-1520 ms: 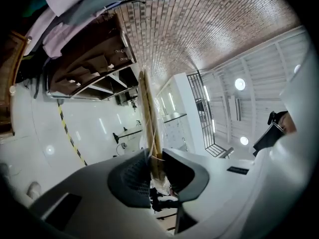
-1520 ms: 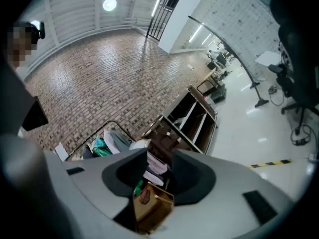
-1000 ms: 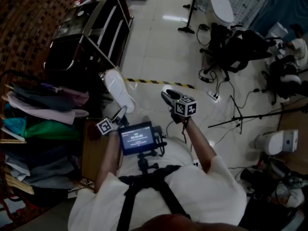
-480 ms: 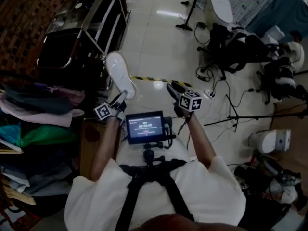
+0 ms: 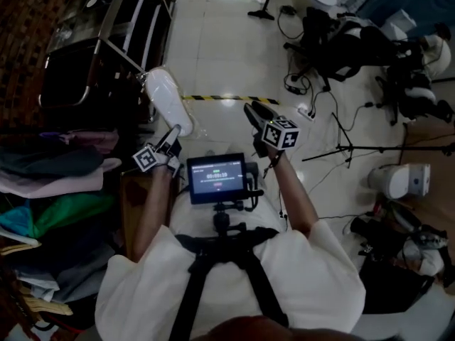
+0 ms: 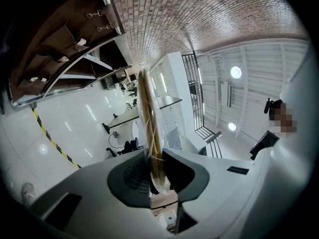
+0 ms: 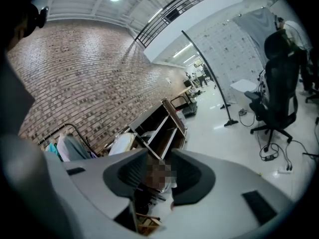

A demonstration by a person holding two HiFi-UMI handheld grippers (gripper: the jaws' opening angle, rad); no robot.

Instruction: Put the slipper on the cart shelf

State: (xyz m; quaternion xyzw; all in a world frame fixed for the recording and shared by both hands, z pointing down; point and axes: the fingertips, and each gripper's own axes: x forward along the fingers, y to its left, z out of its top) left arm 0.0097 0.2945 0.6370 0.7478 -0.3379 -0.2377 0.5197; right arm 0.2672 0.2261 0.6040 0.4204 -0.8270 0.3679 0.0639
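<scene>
Pointing level, left gripper [image 5: 172,136] clamps slipper [image 5: 167,101], near cart [image 5: 114,33]

Glossy white floor [image 5: 220,55], brick wall [image 7: 75,73]

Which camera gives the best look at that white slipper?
The head view: the whole slipper shows from above, held by the left gripper. The left gripper view shows only its edge between the jaws; the right gripper view, a small pale shape at most.
</scene>
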